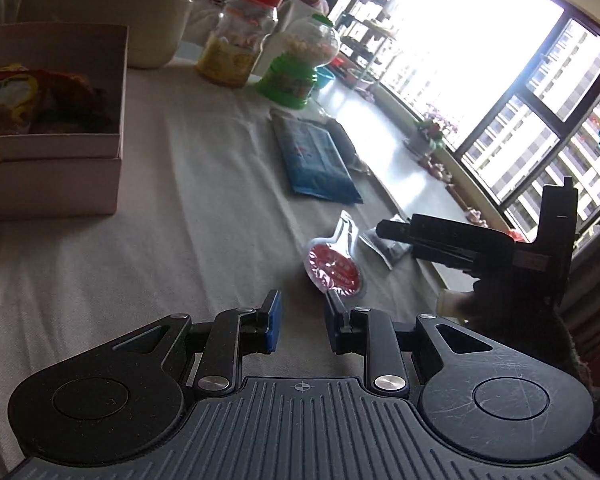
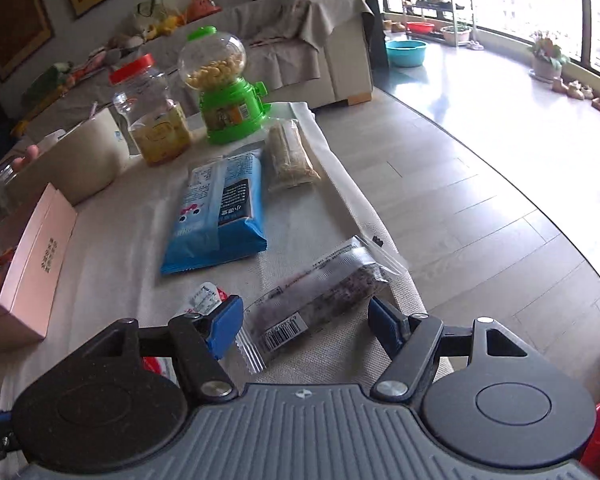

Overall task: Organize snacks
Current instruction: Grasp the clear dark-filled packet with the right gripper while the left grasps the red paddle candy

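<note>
Left of scene: pink box (image 1: pixel 52 148), open, a red-and-yellow snack bag already lying inside; it sits on the cloth-covered table (image 1: pixel 180 208), well apart from the loose snacks. Left claw (image 1: pixel 300 322) released, jaws only narrowly apart, nothing between the pads; it points down at the cloth with the round red-lidded snack pack (image 1: pixel 334 270) just ahead and slightly right of its right finger, not touched. Further back lies the blue snack bag (image 2: pixel 216 216), flat, long axis running away from the cameras, with a pale clear-wrapped bar (image 2: pixel 292 156) beside it, then the red-capped jar (image 2: pixel 152 116) and the green candy dispenser (image 2: pixel 224 88) at the far end. Right claw (image 2: pixel 306 326) released, jaws wide; the dark clear-wrapped snack bar (image 2: pixel 320 296) lies on the table directly ahead, between the two pads in line of sight, pads not pressing on it. Bar's long axis runs diagonally, barcode end near-left, other end far-right toward the table edge, so roughly across the jaw gap rather than along it. Judgement: right hand is the nearer to this bar; a wrist roll would likely be needed to close across its narrow width
</note>
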A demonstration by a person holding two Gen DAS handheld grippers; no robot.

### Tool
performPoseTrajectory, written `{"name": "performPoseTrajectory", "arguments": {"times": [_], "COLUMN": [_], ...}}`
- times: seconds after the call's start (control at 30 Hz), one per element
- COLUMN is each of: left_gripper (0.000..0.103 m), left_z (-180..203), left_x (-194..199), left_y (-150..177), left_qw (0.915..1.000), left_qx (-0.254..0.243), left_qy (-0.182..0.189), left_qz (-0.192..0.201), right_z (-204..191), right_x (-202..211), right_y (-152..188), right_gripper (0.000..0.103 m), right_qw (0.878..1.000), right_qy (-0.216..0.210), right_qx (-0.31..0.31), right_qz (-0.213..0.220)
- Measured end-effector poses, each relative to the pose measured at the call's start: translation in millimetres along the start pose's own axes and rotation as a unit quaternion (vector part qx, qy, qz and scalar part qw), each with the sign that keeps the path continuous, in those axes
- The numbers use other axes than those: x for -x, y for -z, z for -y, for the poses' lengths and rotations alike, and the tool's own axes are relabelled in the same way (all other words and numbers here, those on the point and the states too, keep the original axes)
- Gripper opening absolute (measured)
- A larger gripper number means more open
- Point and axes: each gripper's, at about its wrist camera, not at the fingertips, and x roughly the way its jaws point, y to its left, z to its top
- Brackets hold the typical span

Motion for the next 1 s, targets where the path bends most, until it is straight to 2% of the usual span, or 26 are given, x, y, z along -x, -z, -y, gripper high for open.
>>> {"name": "performPoseTrajectory", "arguments": {"times": [0.13,0.2,0.23,0.27,0.37,0.67,0.73,0.87,1.0], "left_gripper": [0.026,0.026,0.026,0.026,0.026,0.026,0.026,0.026,0.026], "left_z": [-9,-12,-13,-14,-15,-11,-10,-5,0], "left_x": [1,1,0,-1,-3,-2,-4,-10,-23], "left_y": [-1,0,-1,0,2,1,-2,-12,-21], "left_qw": [0.9998,0.9997,0.9997,0.9996,0.9996,0.9997,0.9998,0.9998,0.9996], "left_qx": [0.015,0.02,0.022,0.024,0.028,0.015,0.01,0.001,-0.006], "left_qy": [-0.011,-0.013,-0.014,-0.013,-0.002,0.018,0.016,0.018,0.023], "left_qz": [0.005,0.005,0.004,0.002,-0.005,-0.001,0.001,0.01,0.014], "right_z": [-7,-13,-16,-19,-24,-31,-29,-25,-15], "right_x": [-12,-15,-14,-12,-2,38,43,51,60], "right_y": [-2,-1,3,7,18,53,58,63,56], "right_gripper": [0.071,0.063,0.051,0.046,0.041,0.041,0.041,0.044,0.05], "right_qw": [0.999,0.998,0.997,0.995,0.992,0.985,0.985,0.986,0.99], "right_qy": [0.02,0.024,0.027,0.027,0.002,-0.066,-0.064,-0.031,-0.061], "right_qx": [0.024,0.052,0.072,0.093,0.125,0.162,0.16,0.163,0.124], "right_qz": [0.018,0.023,0.024,0.025,0.025,0.007,0.01,0.025,0.032]}}
